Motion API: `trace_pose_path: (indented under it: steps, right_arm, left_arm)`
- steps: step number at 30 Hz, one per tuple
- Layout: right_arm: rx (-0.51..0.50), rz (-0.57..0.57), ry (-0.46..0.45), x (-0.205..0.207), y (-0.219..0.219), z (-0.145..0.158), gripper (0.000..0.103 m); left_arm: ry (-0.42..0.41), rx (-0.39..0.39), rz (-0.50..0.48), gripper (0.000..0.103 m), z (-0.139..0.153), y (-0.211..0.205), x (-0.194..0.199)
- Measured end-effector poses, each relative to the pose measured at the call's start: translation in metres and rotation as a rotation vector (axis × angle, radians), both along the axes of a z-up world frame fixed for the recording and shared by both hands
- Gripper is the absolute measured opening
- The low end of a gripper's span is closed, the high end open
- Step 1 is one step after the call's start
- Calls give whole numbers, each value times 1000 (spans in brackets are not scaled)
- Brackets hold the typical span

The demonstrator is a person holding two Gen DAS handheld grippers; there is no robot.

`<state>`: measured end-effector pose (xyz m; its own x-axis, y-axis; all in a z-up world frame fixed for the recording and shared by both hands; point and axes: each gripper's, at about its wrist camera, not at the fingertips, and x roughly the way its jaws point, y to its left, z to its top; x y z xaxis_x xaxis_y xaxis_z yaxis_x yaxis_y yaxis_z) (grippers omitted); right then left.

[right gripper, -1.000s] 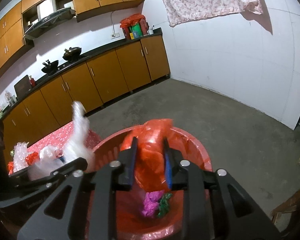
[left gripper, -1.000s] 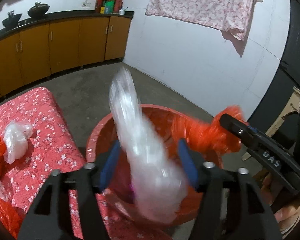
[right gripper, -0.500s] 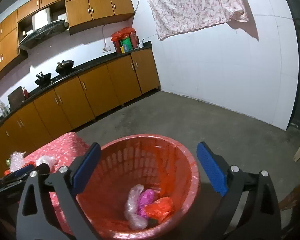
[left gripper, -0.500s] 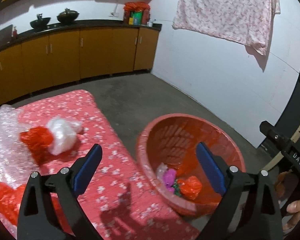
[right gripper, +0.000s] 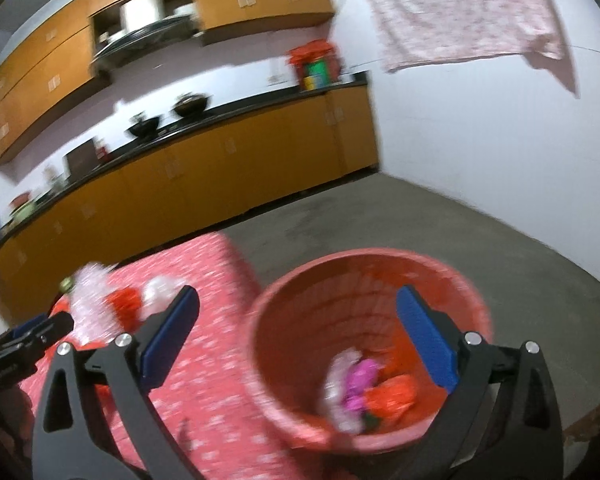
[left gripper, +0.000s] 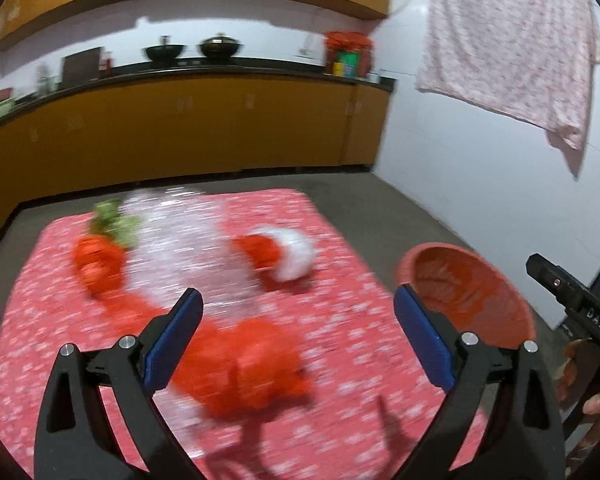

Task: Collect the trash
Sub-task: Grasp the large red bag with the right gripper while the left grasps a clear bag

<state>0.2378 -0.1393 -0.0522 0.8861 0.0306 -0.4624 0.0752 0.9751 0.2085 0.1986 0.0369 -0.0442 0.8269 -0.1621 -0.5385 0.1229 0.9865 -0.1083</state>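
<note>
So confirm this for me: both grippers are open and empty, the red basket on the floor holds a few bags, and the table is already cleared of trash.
Not quite: the table is not cleared. The left wrist view shows a red bag, a white bag and bubble wrap on it. The rest holds: left gripper and right gripper are open and empty, and the red basket holds a few bags.

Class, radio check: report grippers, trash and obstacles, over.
Left gripper open, empty, over table. Right gripper open, empty, above basket. Bags in basket; red bag nearest left. Nothing blocking.
</note>
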Motion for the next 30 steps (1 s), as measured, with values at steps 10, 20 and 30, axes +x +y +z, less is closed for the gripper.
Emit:
trace_pose_path:
  steps: [10,20,30]
  right_arm:
    - [-118,344,66,14,143,-18,97]
    - [-212,474,92,30,217,-37,97]
    - [-287,519,169,56,243,-59,80]
  left_arm:
    - [39,48,247,96,-28,108,-33]
    - [80,4,359,96,-48,164,-49]
    - [95,-24,374,96,-55,184,-48]
